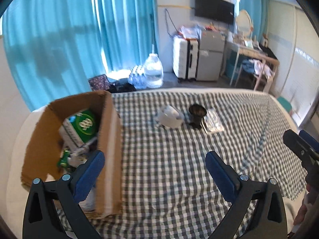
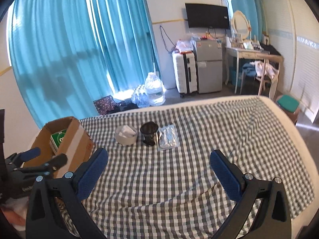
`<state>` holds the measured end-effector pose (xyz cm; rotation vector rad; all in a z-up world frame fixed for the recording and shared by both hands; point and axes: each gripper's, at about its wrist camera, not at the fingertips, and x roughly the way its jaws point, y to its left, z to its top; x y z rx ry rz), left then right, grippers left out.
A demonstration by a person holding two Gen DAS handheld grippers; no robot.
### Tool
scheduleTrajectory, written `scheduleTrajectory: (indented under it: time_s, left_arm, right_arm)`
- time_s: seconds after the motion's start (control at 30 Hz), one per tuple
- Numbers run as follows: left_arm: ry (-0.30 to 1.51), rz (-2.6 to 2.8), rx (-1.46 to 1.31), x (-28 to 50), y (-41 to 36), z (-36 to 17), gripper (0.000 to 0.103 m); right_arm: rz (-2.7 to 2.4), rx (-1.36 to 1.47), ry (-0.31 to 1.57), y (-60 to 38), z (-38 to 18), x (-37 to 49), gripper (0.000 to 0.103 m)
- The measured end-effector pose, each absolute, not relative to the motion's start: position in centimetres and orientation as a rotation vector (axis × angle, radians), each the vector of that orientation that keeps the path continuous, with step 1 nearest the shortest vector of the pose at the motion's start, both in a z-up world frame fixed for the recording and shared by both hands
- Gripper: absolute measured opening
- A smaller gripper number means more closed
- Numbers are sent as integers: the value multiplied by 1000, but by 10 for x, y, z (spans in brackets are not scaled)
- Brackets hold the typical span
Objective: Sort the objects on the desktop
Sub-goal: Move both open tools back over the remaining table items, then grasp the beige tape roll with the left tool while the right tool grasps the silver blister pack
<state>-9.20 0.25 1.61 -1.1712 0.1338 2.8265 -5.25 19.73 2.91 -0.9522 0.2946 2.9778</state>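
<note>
A cardboard box stands at the left of the checked cloth, with a green-and-white packet and other items inside; it also shows in the right wrist view. Further back lie a white bowl-shaped object, a dark cup and a clear plastic packet. My left gripper is open and empty, its left finger beside the box's near corner. My right gripper is open and empty above the cloth, well short of the three objects.
The cloth covers a white mattress. Beyond its far edge are water bottles, a white suitcase, a small fridge, a desk with a chair and blue curtains.
</note>
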Motion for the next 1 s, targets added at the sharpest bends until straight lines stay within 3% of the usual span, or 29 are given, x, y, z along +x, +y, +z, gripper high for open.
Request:
scheduleTrajectory:
  time_s: [1.0]
  left_arm:
    - [89, 2737, -1404, -282, 42, -148, 103]
  right_arm:
    - [2823, -1336, 132, 204, -133, -261, 103]
